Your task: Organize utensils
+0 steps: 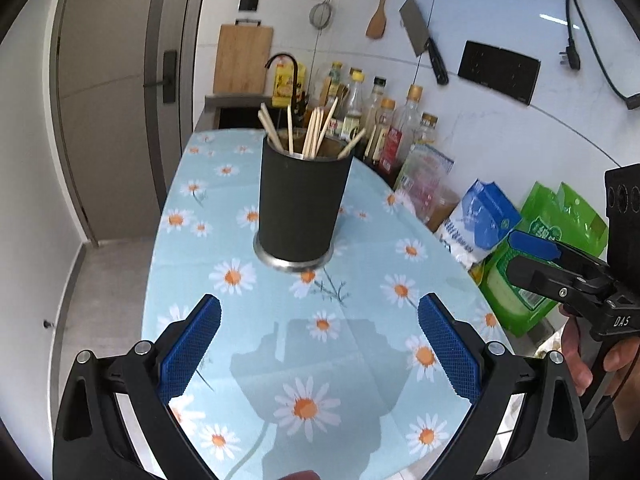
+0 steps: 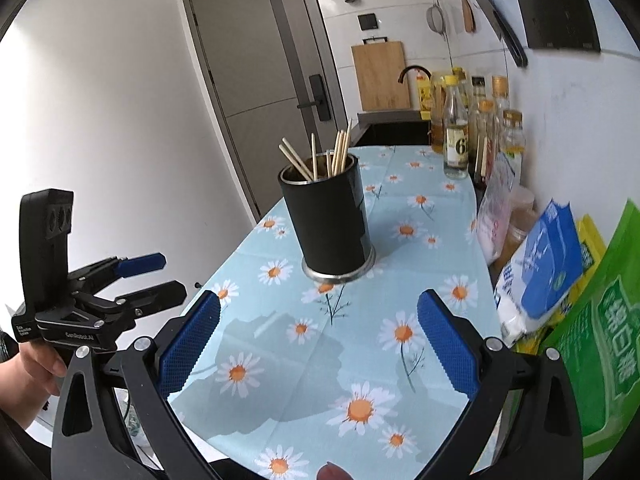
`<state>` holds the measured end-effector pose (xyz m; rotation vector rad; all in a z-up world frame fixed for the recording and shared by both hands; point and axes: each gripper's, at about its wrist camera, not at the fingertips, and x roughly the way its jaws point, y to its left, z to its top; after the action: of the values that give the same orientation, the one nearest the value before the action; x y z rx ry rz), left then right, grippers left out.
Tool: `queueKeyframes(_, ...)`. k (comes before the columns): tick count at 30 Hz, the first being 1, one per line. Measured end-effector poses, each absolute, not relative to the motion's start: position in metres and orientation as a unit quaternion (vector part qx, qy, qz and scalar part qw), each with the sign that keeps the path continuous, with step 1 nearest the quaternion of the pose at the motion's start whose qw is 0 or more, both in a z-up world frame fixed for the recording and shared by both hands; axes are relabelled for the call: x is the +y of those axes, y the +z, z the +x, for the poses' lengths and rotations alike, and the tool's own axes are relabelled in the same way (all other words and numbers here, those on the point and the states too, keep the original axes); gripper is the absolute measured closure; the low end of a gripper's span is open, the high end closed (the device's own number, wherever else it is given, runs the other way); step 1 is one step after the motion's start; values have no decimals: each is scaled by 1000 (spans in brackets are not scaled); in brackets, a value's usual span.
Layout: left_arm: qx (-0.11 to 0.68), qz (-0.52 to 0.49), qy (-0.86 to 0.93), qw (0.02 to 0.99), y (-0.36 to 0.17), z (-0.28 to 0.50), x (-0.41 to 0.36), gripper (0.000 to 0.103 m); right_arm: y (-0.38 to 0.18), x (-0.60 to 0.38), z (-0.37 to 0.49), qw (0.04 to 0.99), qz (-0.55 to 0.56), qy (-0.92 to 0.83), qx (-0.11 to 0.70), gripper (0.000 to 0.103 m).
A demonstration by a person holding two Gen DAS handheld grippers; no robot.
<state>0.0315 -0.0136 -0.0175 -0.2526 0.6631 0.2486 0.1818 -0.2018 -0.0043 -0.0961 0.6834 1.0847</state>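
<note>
Black holder [image 1: 302,200] stands upright mid-worktop [image 1: 192,240], chopsticks [image 1: 312,130] fanned upward inside it; it lies straight ahead of the left hand-held gripper [image 1: 319,354] and ahead of the right hand-held gripper [image 2: 319,350]; both are spread wide and empty, neither clearly nearer.

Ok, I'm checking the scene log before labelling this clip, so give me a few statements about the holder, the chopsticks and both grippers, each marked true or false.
1. The black holder stands upright on the daisy tablecloth. True.
2. The chopsticks lie flat on the cloth. False: they stand inside the holder.
3. The left gripper is open and holds nothing. True.
4. The right gripper is shut on a chopstick. False: it is open and holds nothing.
5. A cleaver hangs on the wall. True.
</note>
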Motion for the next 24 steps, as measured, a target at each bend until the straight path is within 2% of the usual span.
queueKeyframes(24,356,-142,128,915,-45,22,-12,7,-30,-195,174,791,-61,502,345,5)
